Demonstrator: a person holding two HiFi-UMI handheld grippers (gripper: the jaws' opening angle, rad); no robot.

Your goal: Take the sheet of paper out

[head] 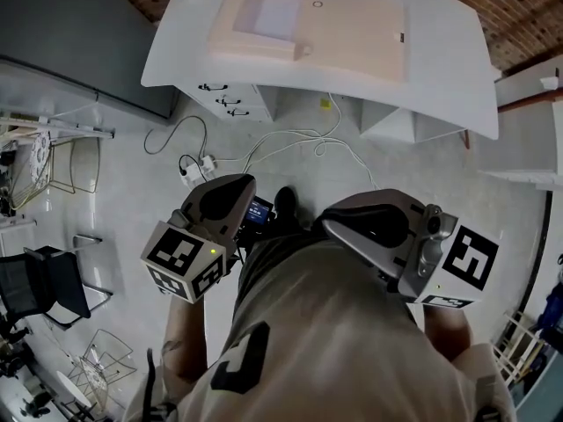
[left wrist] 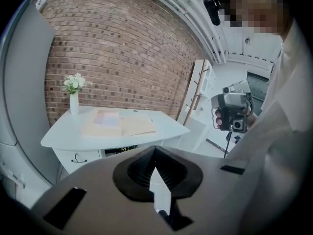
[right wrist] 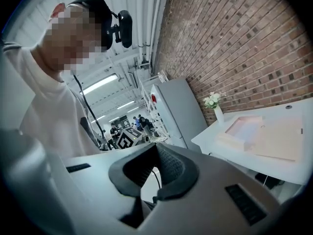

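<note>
A flat beige folder [head: 352, 29] lies open on the white table [head: 440, 73], with a pale pink-and-lilac sheet of paper [head: 274, 11] in its raised left part. Both grippers hang close to my body, well short of the table. My left gripper [head: 234, 185] is shut and empty, its marker cube below it. To the right, my right gripper [head: 329, 221] is likewise shut with nothing in it. The left gripper view has the folder [left wrist: 134, 126] and sheet [left wrist: 106, 117] far ahead of the closed jaws [left wrist: 154, 150]. In the right gripper view the sheet [right wrist: 246, 126] is off to the right of the jaws [right wrist: 157, 148].
A vase of white flowers [left wrist: 74, 94] stands at the table's left end. Drawers [head: 230, 100] sit under the table, and a power strip with cables [head: 198, 170] lies on the floor. A grey cabinet [head: 79, 33] and a black chair [head: 44, 288] are at left.
</note>
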